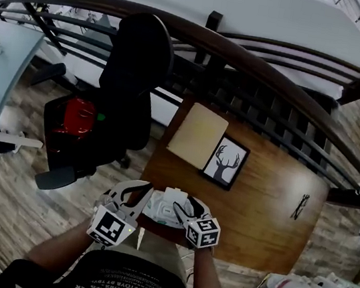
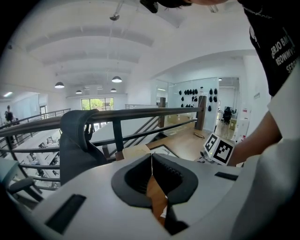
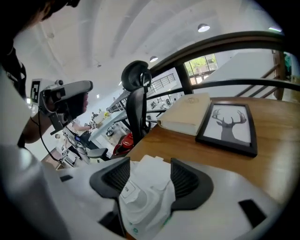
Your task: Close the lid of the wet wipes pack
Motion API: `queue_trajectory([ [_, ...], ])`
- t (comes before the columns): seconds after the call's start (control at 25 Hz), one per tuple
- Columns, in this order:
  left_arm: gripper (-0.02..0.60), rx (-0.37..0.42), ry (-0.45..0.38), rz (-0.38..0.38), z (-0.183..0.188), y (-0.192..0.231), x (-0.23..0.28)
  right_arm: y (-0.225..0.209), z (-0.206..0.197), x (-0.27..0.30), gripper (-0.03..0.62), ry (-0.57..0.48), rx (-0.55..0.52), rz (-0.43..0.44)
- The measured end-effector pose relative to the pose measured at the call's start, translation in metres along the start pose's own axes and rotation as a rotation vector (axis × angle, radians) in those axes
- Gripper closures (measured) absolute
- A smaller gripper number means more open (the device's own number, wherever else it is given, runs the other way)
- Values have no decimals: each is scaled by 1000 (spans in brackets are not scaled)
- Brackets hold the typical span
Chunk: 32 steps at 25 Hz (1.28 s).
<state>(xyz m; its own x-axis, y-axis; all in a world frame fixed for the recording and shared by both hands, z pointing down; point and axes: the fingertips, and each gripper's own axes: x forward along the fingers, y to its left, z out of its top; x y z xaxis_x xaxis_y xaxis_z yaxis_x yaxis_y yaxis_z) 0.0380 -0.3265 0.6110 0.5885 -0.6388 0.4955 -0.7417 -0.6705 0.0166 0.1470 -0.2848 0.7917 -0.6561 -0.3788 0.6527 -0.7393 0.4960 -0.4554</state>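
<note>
The white wet wipes pack (image 1: pixel 168 207) lies at the near edge of the wooden table (image 1: pixel 258 206). My right gripper (image 1: pixel 183 209) is at its right side. In the right gripper view the pack (image 3: pixel 143 197) sits between the wide-apart pads (image 3: pixel 187 180), and its crumpled film lies against the right one. A white plastic lid (image 3: pixel 129 190) shows on the pack with a pale flap (image 3: pixel 150 165) standing behind it; whether the lid is closed is unclear. My left gripper (image 1: pixel 138 196) is at the pack's left end. Its dark fingertips (image 2: pixel 161 164) meet, with only wood visible below them.
A cream box (image 1: pixel 198 135) and a framed deer picture (image 1: pixel 226 161) lie further back on the table, with a small black object (image 1: pixel 302 205) to the right. A black office chair (image 1: pixel 129 78) stands left of the table, and a dark railing (image 1: pixel 272 73) runs behind it.
</note>
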Motion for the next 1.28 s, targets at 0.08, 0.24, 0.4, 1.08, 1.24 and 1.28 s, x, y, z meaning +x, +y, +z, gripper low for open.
queue_trajectory([
  [0.08,554,-2,7,5,-4,1,-1,-8,-9,8,329,21,37,-4],
  [0.24,554,-12,33,23,-15,4,-6,-23,-17,15,327,21,127,-16],
  [0.4,554,-26,50,34,-24,6,-12,-26,-26,22,327,54,152,-11],
  [1.08,554,-9,4,9,-24,-13,-55,3,-7,-1,369,-85,73,86],
  [1.24,554,9,-5,-7,-25,-20,-65,12,-17,-13,370,-98,44,87],
  [1.28,554,13,-2,-9,-27,-20,-68,15,-21,-13,370,-85,9,85],
])
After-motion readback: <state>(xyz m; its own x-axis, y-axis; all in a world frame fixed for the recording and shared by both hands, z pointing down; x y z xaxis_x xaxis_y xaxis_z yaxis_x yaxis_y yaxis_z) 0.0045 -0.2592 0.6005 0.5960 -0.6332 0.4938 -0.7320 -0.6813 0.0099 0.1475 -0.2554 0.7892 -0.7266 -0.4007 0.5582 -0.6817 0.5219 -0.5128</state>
